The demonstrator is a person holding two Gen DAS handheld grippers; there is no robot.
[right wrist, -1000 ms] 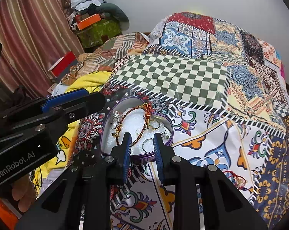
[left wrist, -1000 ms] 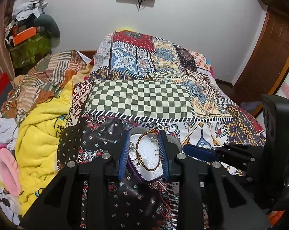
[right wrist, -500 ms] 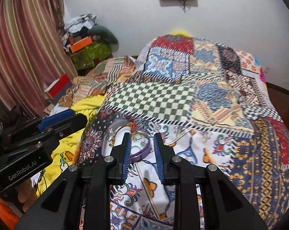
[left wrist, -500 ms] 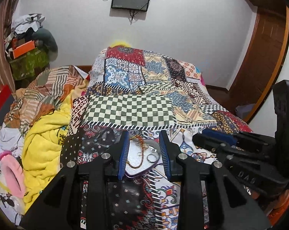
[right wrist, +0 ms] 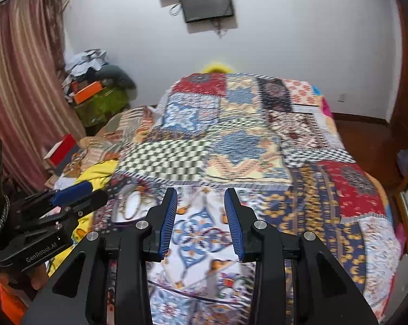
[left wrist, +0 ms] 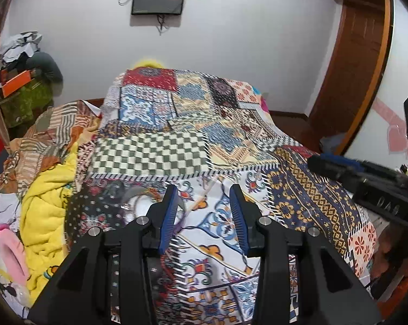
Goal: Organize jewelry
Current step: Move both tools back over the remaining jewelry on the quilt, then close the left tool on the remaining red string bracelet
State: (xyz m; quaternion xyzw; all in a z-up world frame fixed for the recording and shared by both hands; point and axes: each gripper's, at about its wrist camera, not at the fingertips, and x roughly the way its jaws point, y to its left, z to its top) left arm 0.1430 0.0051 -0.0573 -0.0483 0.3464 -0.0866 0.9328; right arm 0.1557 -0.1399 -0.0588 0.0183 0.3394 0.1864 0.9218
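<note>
A heart-shaped purple jewelry box (left wrist: 137, 203) with a white lining lies on the patchwork quilt (left wrist: 231, 140). It is blurred, and its right part is hidden behind a finger of my left gripper (left wrist: 204, 192). That gripper hovers above the quilt, its jaws opening with nothing between them. My right gripper (right wrist: 201, 193) also hangs over the quilt with its jaws opening and nothing between them. In the right wrist view the box (right wrist: 128, 205) lies to the left, holding a thin bracelet. The left gripper (right wrist: 98, 191) shows beside it there. The right gripper (left wrist: 312, 161) enters the left wrist view from the right.
A yellow blanket (left wrist: 44, 216) and a pink item (left wrist: 11, 252) lie along the bed's left side. A pile of clutter (left wrist: 22, 89) stands in the far left corner by a striped curtain (right wrist: 19, 81). A wooden door (left wrist: 352, 67) is on the right.
Both grippers have drawn back and risen from the jewelry box, which now looks smaller and off to the left. Both pairs of jaws stand wider apart than before.
</note>
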